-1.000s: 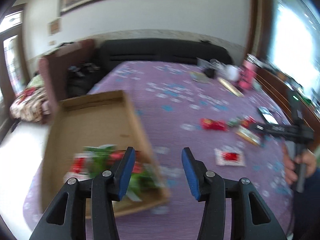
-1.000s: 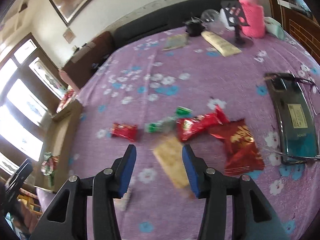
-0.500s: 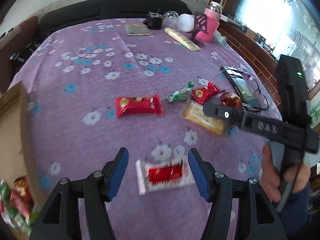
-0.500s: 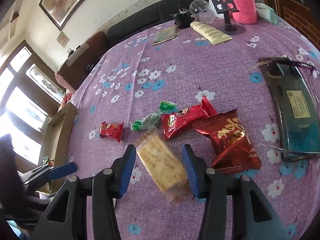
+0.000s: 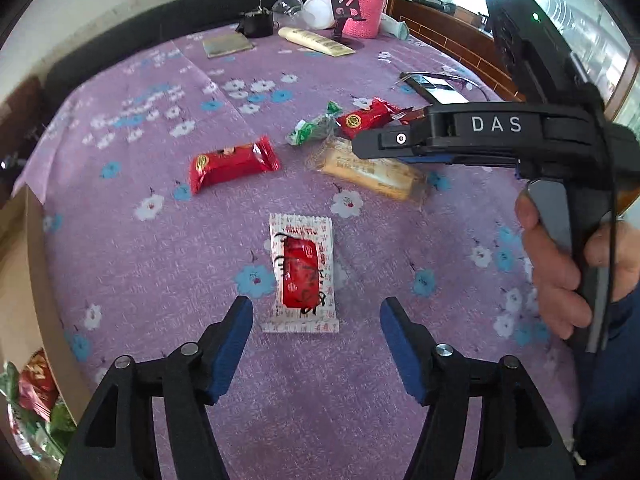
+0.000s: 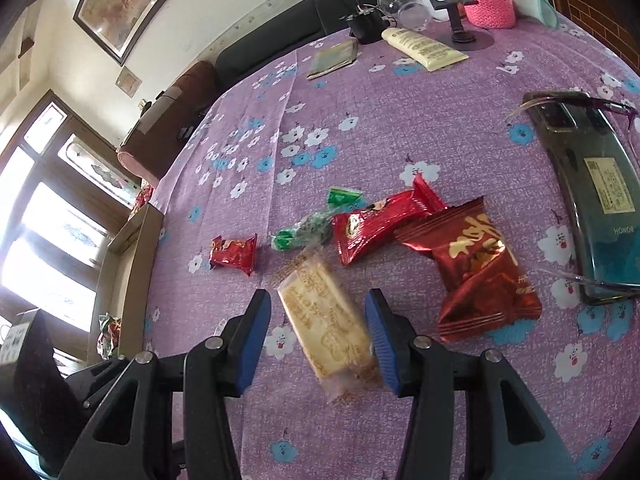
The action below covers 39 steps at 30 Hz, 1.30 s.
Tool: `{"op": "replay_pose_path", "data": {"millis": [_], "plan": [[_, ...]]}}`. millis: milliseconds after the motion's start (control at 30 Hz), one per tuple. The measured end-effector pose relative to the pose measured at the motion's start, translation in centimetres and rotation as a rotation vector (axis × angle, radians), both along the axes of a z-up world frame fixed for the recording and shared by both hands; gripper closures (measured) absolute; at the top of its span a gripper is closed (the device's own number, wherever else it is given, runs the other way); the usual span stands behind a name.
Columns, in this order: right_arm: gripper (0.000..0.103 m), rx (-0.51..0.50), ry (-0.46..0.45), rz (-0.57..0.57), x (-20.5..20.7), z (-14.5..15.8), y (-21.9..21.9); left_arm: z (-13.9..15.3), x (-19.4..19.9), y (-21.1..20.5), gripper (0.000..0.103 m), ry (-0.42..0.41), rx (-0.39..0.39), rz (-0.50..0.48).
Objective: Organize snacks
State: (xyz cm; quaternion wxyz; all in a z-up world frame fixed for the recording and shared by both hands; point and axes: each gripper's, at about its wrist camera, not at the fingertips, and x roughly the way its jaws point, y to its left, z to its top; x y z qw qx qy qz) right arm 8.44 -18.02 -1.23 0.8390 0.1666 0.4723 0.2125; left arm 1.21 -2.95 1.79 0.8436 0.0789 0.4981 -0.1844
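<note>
Counter [image 5: 120, 240]: purple cloth with a flower print; snacks scattered across it
Cardboard box [image 5: 16, 264]: at the counter's left edge; wrapped snacks inside
Phone [image 6: 592, 200]: face down; "HONOR" readable
Right gripper [image 6: 318, 332]: "DAS" on its body; narrowly parted around the beige biscuit pack [image 6: 324, 320]; the right pad looks to touch the wrapper, the left stands clear
Left gripper [image 5: 316, 340]: jaws opening, wide; white-and-red packet [image 5: 302, 272] just ahead, untouched
</note>
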Motion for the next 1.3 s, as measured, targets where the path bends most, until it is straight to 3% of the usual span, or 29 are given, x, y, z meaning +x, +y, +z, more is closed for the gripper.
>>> {"op": "replay_pose_path", "data": {"millis": [167,200,233,267,433,533,600,733,767,800,1033,1300], "plan": [[0.055,-0.012,-0.013,-0.004,-0.2,0.1,0.0,0.0,1.8,-0.2,0.033,-0.008,0.019,0.075],[0.055,-0.014,-0.013,-0.003,-0.2,0.1,0.1,-0.3,2.0,-0.5,0.042,-0.014,0.042,0.079],[0.055,-0.015,-0.012,-0.001,-0.2,0.1,0.1,-0.6,2.0,-0.8,0.066,-0.021,0.069,0.081],[0.055,-0.016,-0.012,-0.002,-0.2,0.1,0.1,-0.7,2.2,-0.9,0.068,-0.027,0.063,0.076],[0.054,-0.051,-0.032,0.021,-0.4,0.4,0.7,-1.0,2.2,0.6,0.071,-0.082,0.036,0.135],[0.048,-0.123,-0.042,0.064,-0.8,0.1,2.0,-0.8,2.8,2.0,0.072,-0.083,-0.006,0.183],[0.043,-0.186,-0.074,0.089,-1.2,0.1,3.0,-0.8,3.2,2.8,0.072,-0.083,-0.029,0.205],[0.042,-0.385,-0.169,0.128,-2.6,-0.2,5.7,-0.7,3.1,3.4,0.072,-0.080,-0.063,0.220],[0.051,-0.412,-0.184,0.133,-2.8,-0.3,5.9,-0.6,3.2,3.5,0.072,-0.080,-0.067,0.225],[0.068,-0.431,-0.197,0.136,-2.9,-0.3,6.1,-0.6,3.2,3.8,0.072,-0.076,-0.080,0.229],[0.071,-0.370,-0.213,0.135,-3.4,0.2,5.9,-0.3,3.3,4.4,0.072,-0.067,-0.125,0.245],[0.071,-0.323,-0.263,0.137,-4.1,1.5,6.4,-0.2,3.1,4.6,0.072,-0.088,-0.126,0.265]]}}
